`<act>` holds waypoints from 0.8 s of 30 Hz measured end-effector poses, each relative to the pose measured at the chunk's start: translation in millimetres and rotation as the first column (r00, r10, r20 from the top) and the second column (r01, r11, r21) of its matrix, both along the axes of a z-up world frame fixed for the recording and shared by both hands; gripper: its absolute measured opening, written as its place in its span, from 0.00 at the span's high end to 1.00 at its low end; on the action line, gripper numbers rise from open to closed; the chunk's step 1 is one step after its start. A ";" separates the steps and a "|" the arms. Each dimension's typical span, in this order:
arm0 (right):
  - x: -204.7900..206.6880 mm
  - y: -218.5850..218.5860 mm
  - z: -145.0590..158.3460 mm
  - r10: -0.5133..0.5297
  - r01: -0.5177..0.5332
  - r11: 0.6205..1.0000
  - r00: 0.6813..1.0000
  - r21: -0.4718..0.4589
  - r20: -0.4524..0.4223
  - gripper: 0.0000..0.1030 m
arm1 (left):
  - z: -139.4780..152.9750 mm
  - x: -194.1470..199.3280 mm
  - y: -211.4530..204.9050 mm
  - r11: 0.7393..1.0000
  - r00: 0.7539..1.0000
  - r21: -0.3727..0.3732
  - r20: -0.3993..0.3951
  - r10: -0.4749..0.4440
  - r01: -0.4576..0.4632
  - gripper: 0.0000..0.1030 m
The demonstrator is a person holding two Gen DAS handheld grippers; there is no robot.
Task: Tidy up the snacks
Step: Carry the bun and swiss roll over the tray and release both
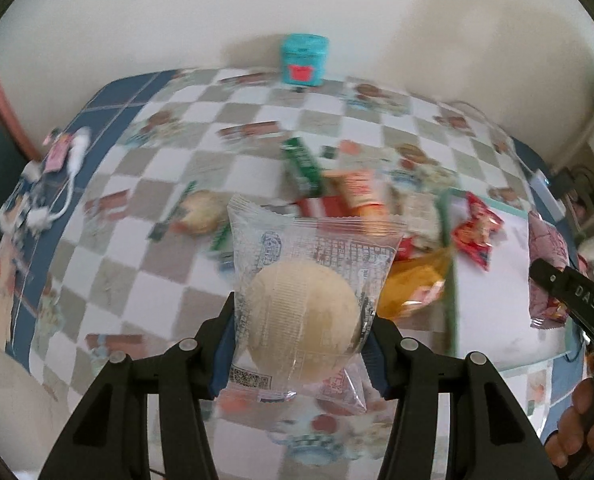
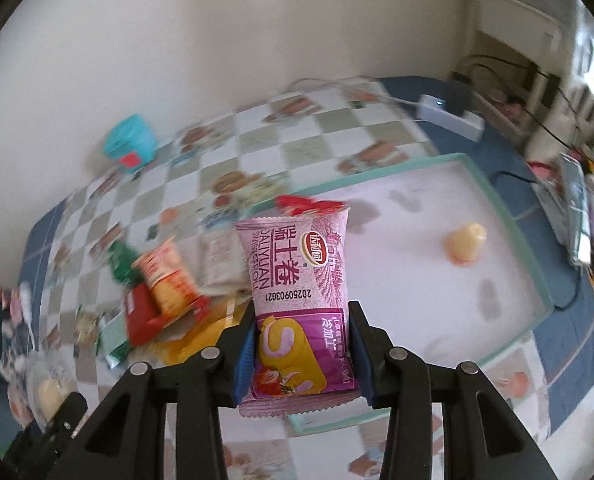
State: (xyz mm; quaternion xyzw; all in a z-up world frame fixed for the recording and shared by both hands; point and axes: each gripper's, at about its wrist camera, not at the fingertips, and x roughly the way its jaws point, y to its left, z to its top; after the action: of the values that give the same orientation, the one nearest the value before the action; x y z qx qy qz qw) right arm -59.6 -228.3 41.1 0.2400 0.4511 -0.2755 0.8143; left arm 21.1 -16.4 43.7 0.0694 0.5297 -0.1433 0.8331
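Chequered tablecloth [image 1: 145, 184] under everything, patterned, busy enough to hide a fallen wrapper. White tray [image 2: 501, 216] with pale green rim, near right; one yellowish sweet [image 2: 465, 243] loose inside, likely to roll if tray is bumped. Snack pile [image 2: 169, 288] just left of tray: red, orange, green packets overlapping, apt to slide if brushed. Purple Swiss-roll packet [image 2: 297, 300], clamped by its lower part in right gripper [image 2: 303, 354], above tray's near edge; top unsupported, may flop or twist free. Clear-wrapped round cake [image 1: 301, 316], pinched between pads of left gripper [image 1: 301, 354], above table beside pile; slick film, soft filling, risk of slipping or crushing. Teal tin [image 1: 304, 60], far edge, well apart.
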 end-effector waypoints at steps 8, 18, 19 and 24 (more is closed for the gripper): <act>-29.4 -54.4 4.1 -0.174 0.174 0.985 0.985 0.021 0.003 0.57 | 1.7 -11.6 -75.7 0.991 0.991 0.021 -0.006 -0.132 0.132 0.46; -64.7 -103.7 4.5 -0.356 0.356 0.934 0.935 0.015 -0.010 0.56 | -4.3 -24.1 -151.4 0.964 0.964 0.035 -0.029 -0.264 0.265 0.46; -68.3 -108.3 4.1 -0.373 0.374 0.927 0.928 0.014 -0.012 0.56 | -5.2 -24.4 -157.5 0.961 0.961 0.033 -0.035 -0.274 0.275 0.46; -79.9 -123.3 -3.2 -0.428 0.429 0.903 0.903 0.028 -0.030 0.55 | -11.5 -30.7 -186.8 0.945 0.945 0.035 -0.043 -0.325 0.326 0.46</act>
State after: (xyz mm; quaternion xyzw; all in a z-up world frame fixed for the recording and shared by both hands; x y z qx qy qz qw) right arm -139.5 -351.6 37.9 0.3438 0.4015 -0.4429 0.7242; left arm -9.6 -203.2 32.2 0.1706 0.5291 -0.2690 0.7865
